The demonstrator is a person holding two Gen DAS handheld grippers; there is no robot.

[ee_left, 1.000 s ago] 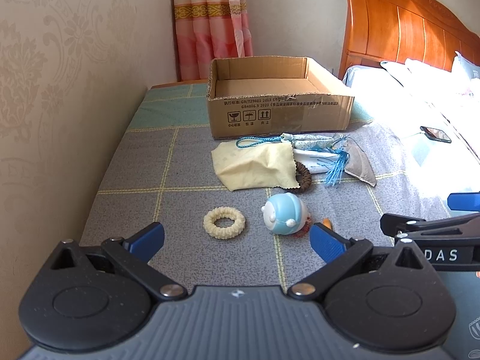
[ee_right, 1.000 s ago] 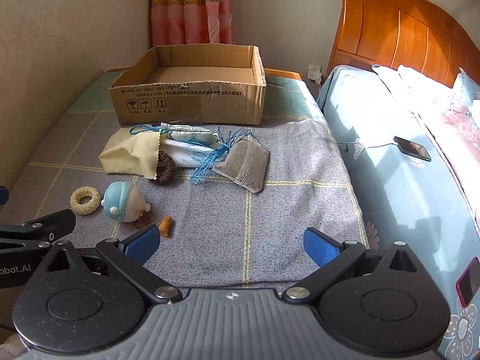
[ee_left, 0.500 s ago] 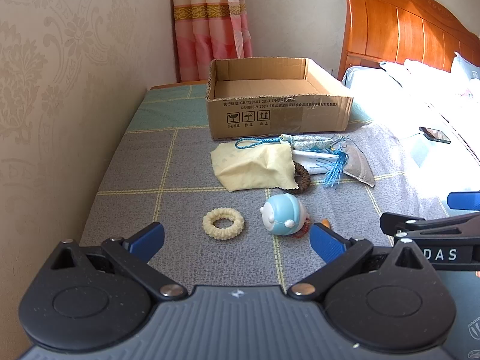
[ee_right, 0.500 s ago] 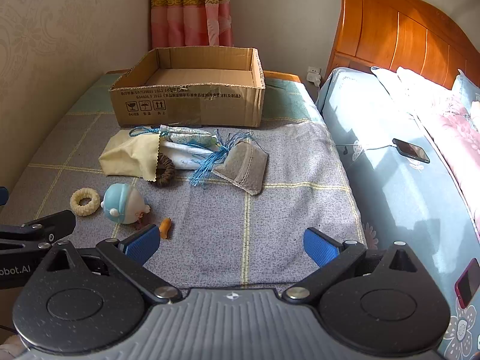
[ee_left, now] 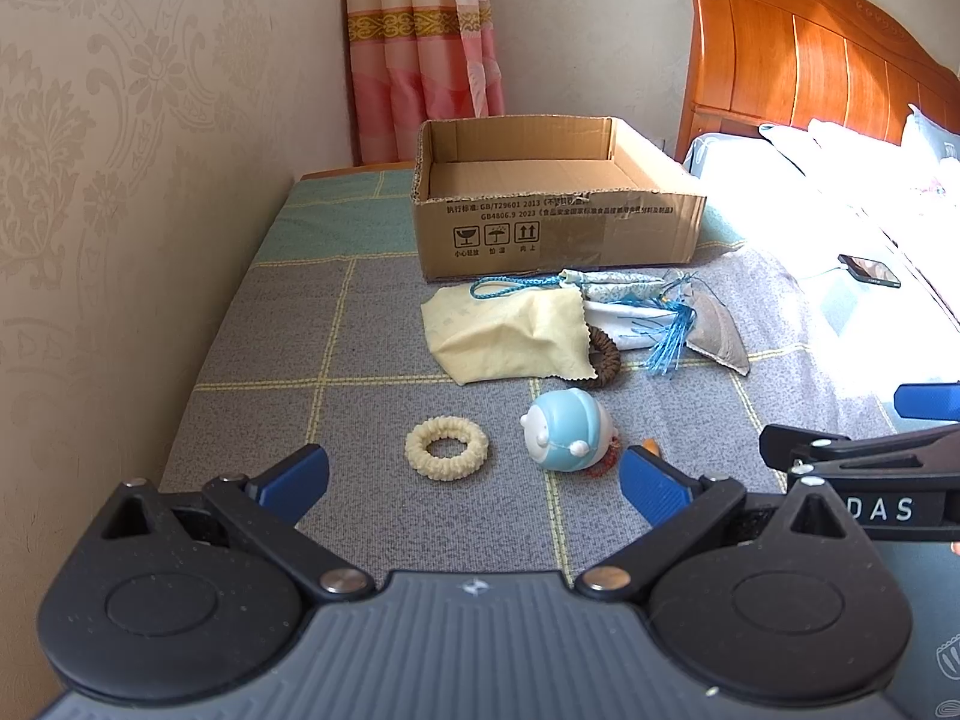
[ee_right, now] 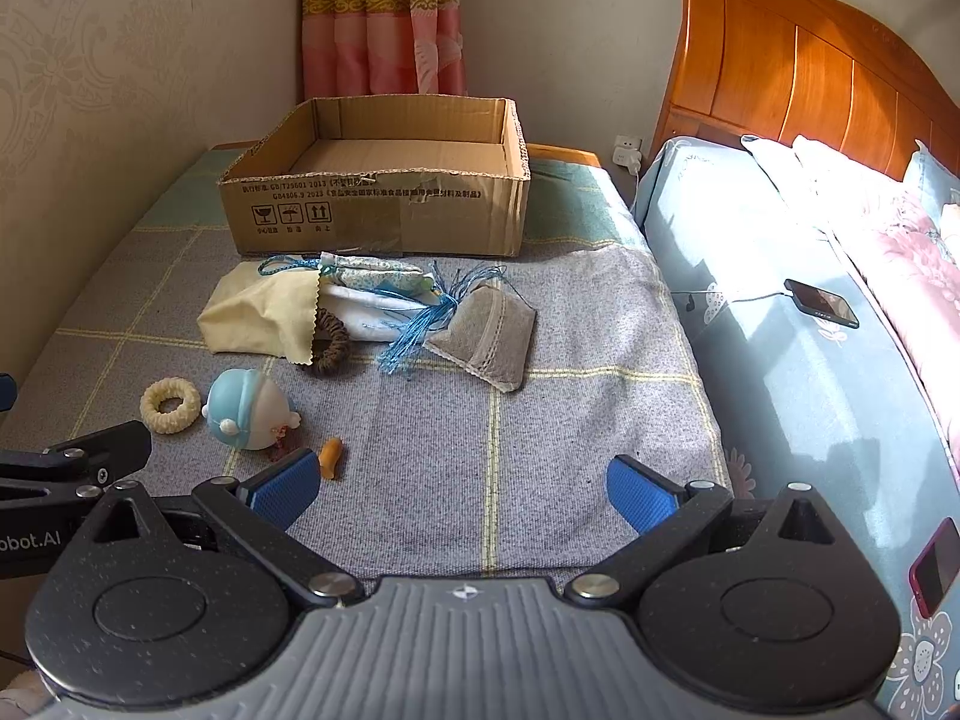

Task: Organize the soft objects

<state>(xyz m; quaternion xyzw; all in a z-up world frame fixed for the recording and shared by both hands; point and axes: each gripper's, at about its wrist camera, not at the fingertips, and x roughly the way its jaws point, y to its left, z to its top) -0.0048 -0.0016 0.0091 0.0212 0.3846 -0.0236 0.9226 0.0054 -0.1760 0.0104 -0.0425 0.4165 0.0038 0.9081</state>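
Nothing on the blanket has shifted since a second ago; both views have only crept slightly, so the cardboard box (ee_left: 558, 192) sits a touch lower in the left camera than before. Left gripper (ee_left: 474, 480) is spread wide open and holds nothing, and right gripper (ee_right: 462, 489) is likewise open and empty. Soft things lie loose on the blanket-covered surface (ee_left: 270, 330) in front of the box: a cream ring (ee_left: 446, 448) at about 12 o'clock from the left gripper and nearest to it, a blue round toy (ee_left: 564, 429) at about 1 o'clock, then farther off a yellow cloth (ee_left: 510, 333), a brown ring (ee_right: 327, 345) partly under its edge, a tasselled pouch (ee_right: 384, 282) and a grey pouch (ee_right: 486, 333). A small orange piece (ee_right: 330, 456) lies just ahead of the right gripper's left finger; what it is I cannot tell. The box looks empty, so sorting has likely not begun. For the cream ring the left gripper is the nearer one, straight ahead of its gap.
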